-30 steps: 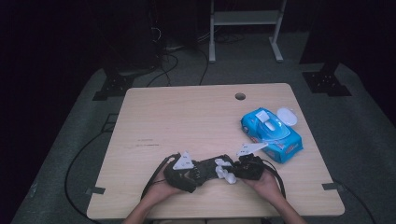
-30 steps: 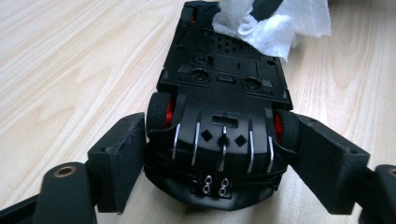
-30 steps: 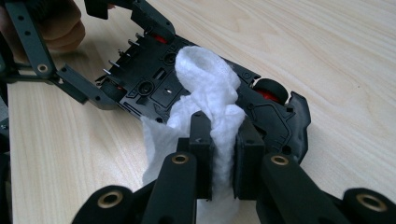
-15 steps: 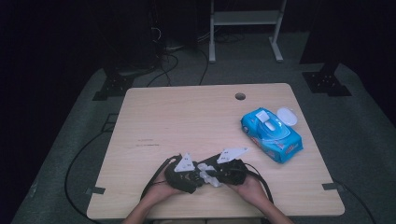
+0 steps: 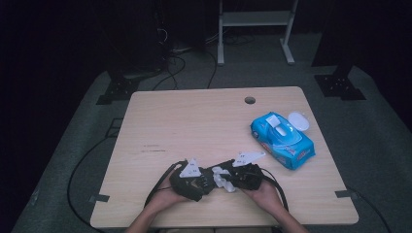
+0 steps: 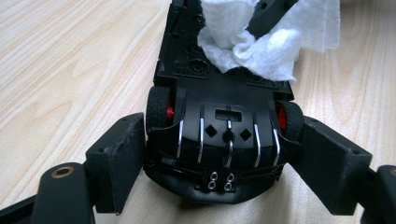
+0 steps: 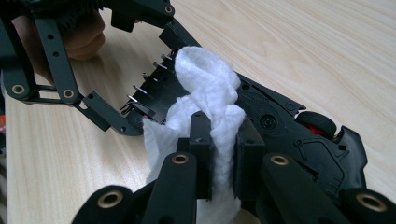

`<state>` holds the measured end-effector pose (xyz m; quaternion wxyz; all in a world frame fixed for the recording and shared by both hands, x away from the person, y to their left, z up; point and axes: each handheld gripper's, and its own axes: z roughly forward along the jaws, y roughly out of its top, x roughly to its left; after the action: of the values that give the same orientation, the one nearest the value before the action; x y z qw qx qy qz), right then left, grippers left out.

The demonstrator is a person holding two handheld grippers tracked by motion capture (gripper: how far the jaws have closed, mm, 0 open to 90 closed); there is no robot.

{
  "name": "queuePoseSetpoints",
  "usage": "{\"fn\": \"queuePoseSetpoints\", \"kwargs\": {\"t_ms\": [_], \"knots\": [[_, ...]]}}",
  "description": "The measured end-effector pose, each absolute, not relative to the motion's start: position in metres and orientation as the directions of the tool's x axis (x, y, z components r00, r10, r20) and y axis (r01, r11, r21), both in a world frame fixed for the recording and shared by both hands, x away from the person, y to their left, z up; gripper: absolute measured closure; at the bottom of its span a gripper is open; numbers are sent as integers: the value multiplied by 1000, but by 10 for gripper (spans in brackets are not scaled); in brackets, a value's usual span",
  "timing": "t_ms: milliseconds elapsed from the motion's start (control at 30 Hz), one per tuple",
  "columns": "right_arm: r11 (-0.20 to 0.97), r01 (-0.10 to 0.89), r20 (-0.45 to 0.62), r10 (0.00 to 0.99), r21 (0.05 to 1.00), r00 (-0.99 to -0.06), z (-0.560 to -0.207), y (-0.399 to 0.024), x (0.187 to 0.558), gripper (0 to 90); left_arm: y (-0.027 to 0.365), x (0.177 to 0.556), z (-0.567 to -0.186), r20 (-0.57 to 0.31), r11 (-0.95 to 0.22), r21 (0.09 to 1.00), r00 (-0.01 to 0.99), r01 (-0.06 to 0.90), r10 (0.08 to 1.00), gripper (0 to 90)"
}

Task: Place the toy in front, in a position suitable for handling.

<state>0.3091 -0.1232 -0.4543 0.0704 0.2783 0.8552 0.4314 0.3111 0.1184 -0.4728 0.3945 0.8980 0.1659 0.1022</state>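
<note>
One toy car (image 6: 219, 140), upside down, is clamped by the left gripper (image 6: 219, 163); the right gripper (image 7: 219, 154) pinches one wipe (image 7: 210, 93). One wipes pack (image 5: 282, 141) lies on the wooden table (image 5: 194, 121); the room is dark.

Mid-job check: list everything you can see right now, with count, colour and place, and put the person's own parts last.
toy car: one, black with red wheel hubs, underside up, near table edge, clamped at its sides by the left gripper
wipe: one, white, crumpled, lying on the car's underside, pinched by the right gripper
wipes pack: one, blue, lid flipped open, table's right side
table: one, light wood, round hole near far edge
stand: one, white frame, on the floor beyond the table
cables: several, black, on the floor
left gripper: one, black, closed on the car
right gripper: one, black, closed on the wipe
hands: two, at the near edge
</note>
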Motion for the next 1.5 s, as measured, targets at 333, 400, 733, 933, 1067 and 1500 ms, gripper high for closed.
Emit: {"fn": "queuePoseSetpoints", "kwargs": {"t_ms": [333,400,733,933,1067,1500], "knots": [[478,363,112,476,800,-873,-450,-96,300,801,115,309,-471,102,-657,732,923,183,370,243],[505,335,78,462,795,-883,-450,-91,298,801,116,308,-472,105,-654,735,923,178,370,243],[455,393,135,501,799,-855,-450,-106,308,802,113,310,-470,94,-637,748,920,187,379,243],[502,345,89,465,793,-881,-448,-100,303,800,113,309,-470,96,-639,747,921,184,377,243],[503,382,40,564,776,-825,-451,-127,318,800,114,309,-470,94,-635,750,921,184,378,243],[471,435,92,591,767,-801,-452,-148,321,799,117,310,-471,94,-638,747,922,185,376,242]]}}
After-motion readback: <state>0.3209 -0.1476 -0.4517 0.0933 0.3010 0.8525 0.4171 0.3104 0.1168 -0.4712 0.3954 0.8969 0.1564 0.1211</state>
